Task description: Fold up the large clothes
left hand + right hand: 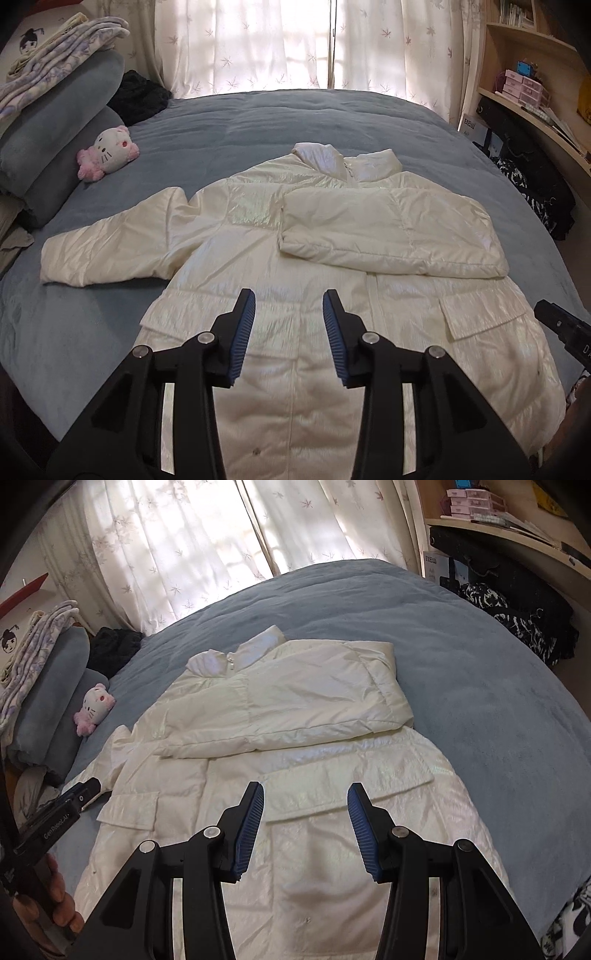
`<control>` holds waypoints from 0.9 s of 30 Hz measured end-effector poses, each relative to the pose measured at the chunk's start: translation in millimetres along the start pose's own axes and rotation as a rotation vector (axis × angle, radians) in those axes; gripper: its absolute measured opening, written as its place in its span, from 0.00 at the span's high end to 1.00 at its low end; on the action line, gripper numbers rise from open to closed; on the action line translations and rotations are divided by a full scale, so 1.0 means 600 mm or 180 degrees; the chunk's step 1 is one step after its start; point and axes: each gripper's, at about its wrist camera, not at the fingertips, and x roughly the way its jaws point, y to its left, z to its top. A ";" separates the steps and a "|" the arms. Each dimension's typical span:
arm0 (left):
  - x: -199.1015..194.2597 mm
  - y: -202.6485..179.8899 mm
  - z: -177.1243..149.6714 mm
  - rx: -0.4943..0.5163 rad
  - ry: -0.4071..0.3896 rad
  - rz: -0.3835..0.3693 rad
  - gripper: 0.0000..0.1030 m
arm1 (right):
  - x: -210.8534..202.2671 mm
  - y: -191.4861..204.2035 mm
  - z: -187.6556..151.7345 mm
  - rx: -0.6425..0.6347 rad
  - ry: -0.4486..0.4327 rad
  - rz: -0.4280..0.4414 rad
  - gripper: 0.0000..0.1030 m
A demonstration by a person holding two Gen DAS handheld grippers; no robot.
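A shiny white padded jacket (280, 258) lies front-up on a blue-grey bed cover (295, 122), one sleeve (388, 232) folded across its chest, the other sleeve (110, 240) spread out to the left. The left gripper (289, 314) hangs above the jacket's lower half, jaws apart and empty. A pink-and-white plush toy (109, 151) rests by the grey pillows (55, 140).

The left black plastic two-finger gripper (289, 306) has angular linkage arms with triangular cut-outs, round silver pivot screws and ribbed blue rubber pads (244, 332) lining its fingers. The right black plastic two-finger gripper (306, 801) is built the same, with matching ribbed blue pads (360, 827). At nine o'clock of the right wrist view, the left tool's black body carries small white lettering.
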 end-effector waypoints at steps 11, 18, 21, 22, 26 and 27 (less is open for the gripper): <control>-0.035 0.014 -0.059 -0.0081 0.0077 -0.0056 0.59 | 0.002 0.008 -0.060 0.0057 0.0177 0.0081 0.53; -0.045 0.033 -0.084 -0.0086 0.0104 -0.0020 0.59 | 0.021 0.024 -0.098 0.0001 0.0328 0.0162 0.49; -0.048 0.048 -0.087 -0.0122 0.0098 -0.0001 0.59 | 0.019 0.045 -0.106 -0.0120 0.0337 0.0165 0.48; -0.050 0.054 -0.088 -0.0135 0.0097 0.0013 0.58 | 0.017 0.052 -0.107 -0.0160 0.0334 0.0169 0.48; -0.059 0.076 -0.089 -0.0200 0.0062 0.0059 0.53 | 0.010 0.094 -0.111 -0.0360 0.0293 0.0165 0.44; -0.060 0.082 -0.089 -0.0220 0.0052 0.0063 0.53 | 0.008 0.106 -0.112 -0.0418 0.0275 0.0162 0.43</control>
